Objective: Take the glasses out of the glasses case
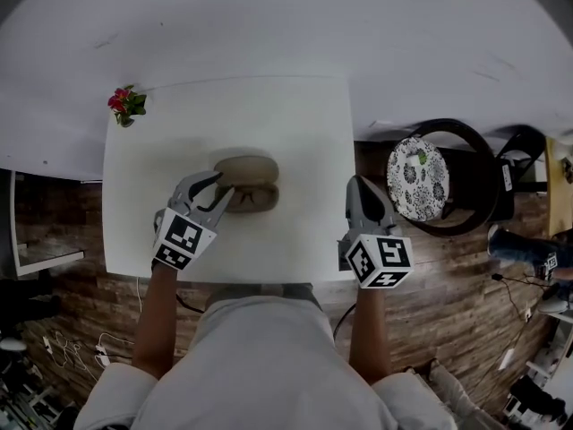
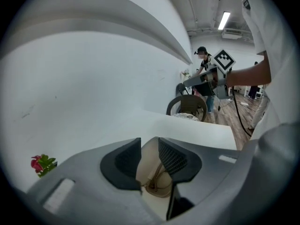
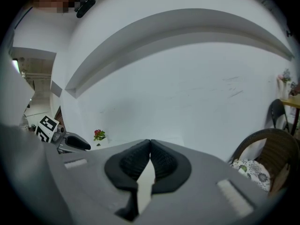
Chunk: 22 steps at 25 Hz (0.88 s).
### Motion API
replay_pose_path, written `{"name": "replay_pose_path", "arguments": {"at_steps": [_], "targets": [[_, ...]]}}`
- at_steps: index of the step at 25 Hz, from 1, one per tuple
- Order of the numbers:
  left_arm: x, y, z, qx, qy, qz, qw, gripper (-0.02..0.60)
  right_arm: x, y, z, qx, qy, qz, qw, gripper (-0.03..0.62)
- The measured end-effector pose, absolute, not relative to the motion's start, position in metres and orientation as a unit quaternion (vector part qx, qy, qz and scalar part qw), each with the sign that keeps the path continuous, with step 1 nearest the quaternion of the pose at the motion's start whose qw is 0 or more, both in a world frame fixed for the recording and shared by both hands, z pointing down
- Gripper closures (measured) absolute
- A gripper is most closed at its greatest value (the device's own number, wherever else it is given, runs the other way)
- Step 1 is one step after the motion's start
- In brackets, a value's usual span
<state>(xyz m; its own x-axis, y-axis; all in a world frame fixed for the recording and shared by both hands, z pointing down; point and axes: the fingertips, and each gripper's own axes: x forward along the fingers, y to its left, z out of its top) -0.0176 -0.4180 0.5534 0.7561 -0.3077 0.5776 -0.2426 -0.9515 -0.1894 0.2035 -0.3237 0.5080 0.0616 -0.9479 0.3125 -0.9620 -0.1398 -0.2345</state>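
Person (image 1: 269, 356) faces table (image 1: 295, 115). Open case (image 1: 246, 167) lies on it; glasses (image 1: 255, 196) rest inside. At case's left end, left gripper (image 1: 224, 189) has jaws spread over glasses. Well right of case, right gripper (image 1: 355, 186) is pressed together, empty. Risk: unheld case may lift with glasses.

A white bench (image 1: 295, 115) against a white wall (image 1: 286, 25). The glasses case (image 1: 246, 168) is beige; the glasses (image 1: 254, 198) have dark brownish frames. The left gripper (image 1: 219, 190) and right gripper (image 1: 356, 184) are grey, each with a cube of black-and-white square markers. Their fingers (image 3: 161, 161) carry black pads with a fine cross-hatched pattern. A small plant (image 1: 126, 105) has red flowers and green leaves. The floor (image 1: 448, 285) is brown wood planks. A dark chair (image 1: 481, 164) holds a white cushion (image 1: 417, 178) printed with dark flowers.
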Motion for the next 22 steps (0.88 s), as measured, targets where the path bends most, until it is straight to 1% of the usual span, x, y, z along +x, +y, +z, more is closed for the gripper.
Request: {"name": "replay_pose_path", "arguments": {"at_steps": [13, 22], "targets": [[0.001, -0.404, 0.63, -0.906, 0.016, -0.419, 0.06, 0.457, 0.207, -0.313, 0.519, 0.739, -0.639, 0.21, 0.023, 0.591], [0.007, -0.405, 0.673, -0.88, -0.035, -0.47, 0.057, 0.457, 0.206, -0.308, 0.529, 0.742, -0.633, 0.22, 0.033, 0.591]]}}
